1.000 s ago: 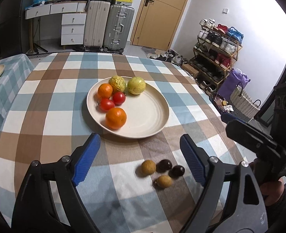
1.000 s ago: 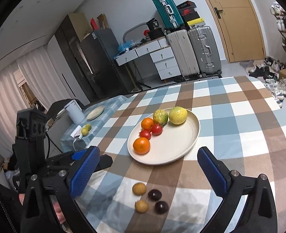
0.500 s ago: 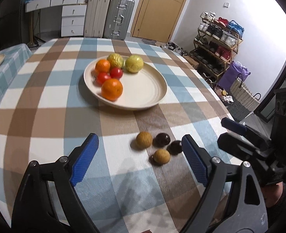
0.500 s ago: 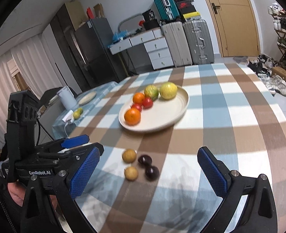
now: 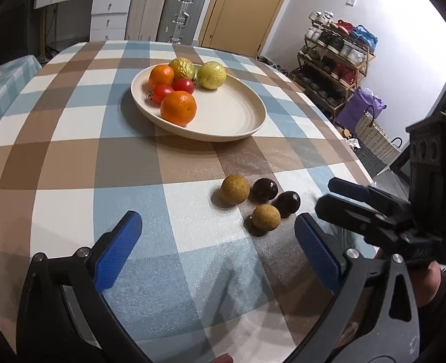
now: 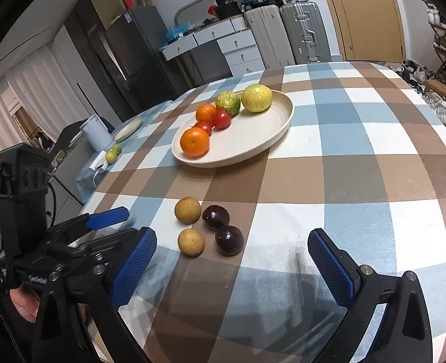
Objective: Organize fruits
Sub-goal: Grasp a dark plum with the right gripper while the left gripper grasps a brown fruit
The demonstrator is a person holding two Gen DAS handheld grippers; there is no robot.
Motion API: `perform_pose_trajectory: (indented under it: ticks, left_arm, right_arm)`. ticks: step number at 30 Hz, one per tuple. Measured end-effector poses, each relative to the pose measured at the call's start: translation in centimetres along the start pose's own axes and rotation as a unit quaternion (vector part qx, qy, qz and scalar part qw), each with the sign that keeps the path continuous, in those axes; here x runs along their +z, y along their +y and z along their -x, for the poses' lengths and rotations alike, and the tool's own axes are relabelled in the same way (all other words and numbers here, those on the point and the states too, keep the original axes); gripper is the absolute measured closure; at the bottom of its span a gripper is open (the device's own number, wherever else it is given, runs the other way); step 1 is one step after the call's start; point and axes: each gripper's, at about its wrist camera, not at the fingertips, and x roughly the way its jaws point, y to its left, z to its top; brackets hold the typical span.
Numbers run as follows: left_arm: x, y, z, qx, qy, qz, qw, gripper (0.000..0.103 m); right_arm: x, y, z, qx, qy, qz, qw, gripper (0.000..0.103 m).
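Note:
Two tan round fruits (image 5: 235,189) (image 6: 187,210) and two dark purple fruits (image 5: 286,202) (image 6: 229,240) lie in a cluster on the checked tablecloth. Behind them a cream plate (image 5: 238,121) (image 6: 262,139) holds two oranges (image 5: 178,108), two tomatoes and two yellow-green fruits. My left gripper (image 5: 220,242) hovers just short of the cluster, its jaws opening with nothing between them. My right gripper (image 6: 233,260) is wide open, and the nearest small fruits sit at its tips, untouched by the pads. Each gripper shows at the edge of the other's view.
The table's right edge (image 5: 356,157) drops off near a wicker basket (image 5: 374,142) and a shoe rack (image 5: 335,57). To the left stands a lower table with a plate (image 6: 128,129), a white kettle (image 6: 96,133) and small green fruits. Suitcases and drawers line the back wall.
Both grippers have sunk toward the table and come closer to the small fruits. The left jaws have spread wider. The fruits have not moved.

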Motion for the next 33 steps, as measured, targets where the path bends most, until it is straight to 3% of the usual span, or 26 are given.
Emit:
perform_pose_trajectory:
  ticks: [3,10,17,20,26,33]
  left_arm:
    - [0.0,0.3,0.2,-0.005,0.000,0.003,1.0000,0.002]
    - [0.2,0.7,0.7,-0.019,-0.005,0.006,0.9998,0.001]
    - [0.3,0.7,0.7,-0.022,-0.002,0.010,0.9997,0.001]
    - [0.2,0.6,0.6,-0.023,0.001,0.011,0.9997,0.001]
    - [0.1,0.1,0.2,-0.023,0.009,0.010,0.9996,0.001]
    - [0.2,-0.7,-0.6,-0.024,0.017,0.008,0.9995,0.001]
  right_arm:
    - [0.2,0.1,-0.4,-0.003,0.006,0.005,1.000,0.005]
    - [0.1,-0.3,-1.8,0.008,0.037,-0.008,0.999,0.036]
    - [0.1,0.1,-2.2,0.013,0.041,0.001,0.999,0.060]
    - [0.0,0.2,-2.3,0.016,0.044,0.004,0.999,0.062]
    - [-0.2,0.0,-2.6,0.017,0.050,0.000,0.999,0.079]
    - [-0.3,-0.7,-2.0,0.029,0.033,-0.014,0.999,0.079]
